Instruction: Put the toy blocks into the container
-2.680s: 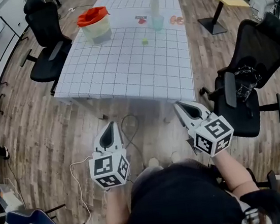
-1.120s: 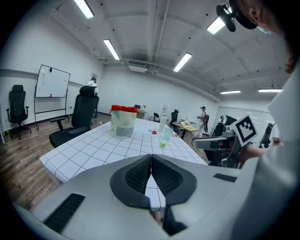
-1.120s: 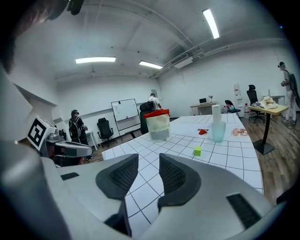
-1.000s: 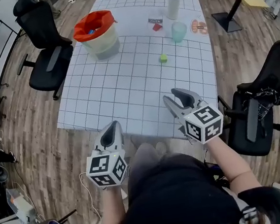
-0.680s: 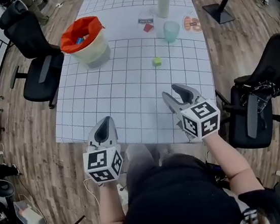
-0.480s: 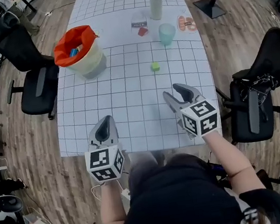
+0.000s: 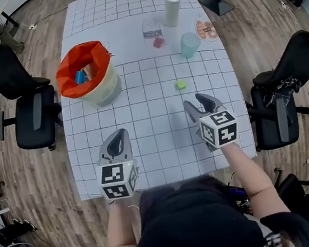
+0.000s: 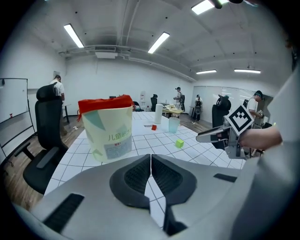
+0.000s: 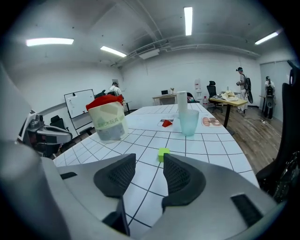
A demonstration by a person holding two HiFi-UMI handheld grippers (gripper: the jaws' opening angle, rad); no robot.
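Note:
A small green block (image 7: 180,84) lies on the gridded white table (image 7: 143,121), just ahead of my right gripper (image 7: 200,104). In the right gripper view the green block (image 9: 163,153) sits beyond the tips of the right gripper (image 9: 149,162). That gripper's jaws are opening, with nothing between them. The container (image 7: 87,75), a pale tub with an orange liner, stands at the left and holds a blue piece (image 7: 79,77). A red block (image 7: 158,42) lies further back. My left gripper (image 7: 118,140) hovers over the near table, and the left gripper (image 8: 150,159) shows its jaws shut and empty.
A teal cup (image 7: 190,44) and a white cylinder (image 7: 172,10) stand behind the green block. A round card (image 7: 204,27) lies at the right edge. Black office chairs (image 7: 286,94) flank the table on both sides. Several people stand far back in the room.
The person has stepped up to the table, and both grippers now hang over its near part. The right gripper has come closer to the green block, jaws spread wider.

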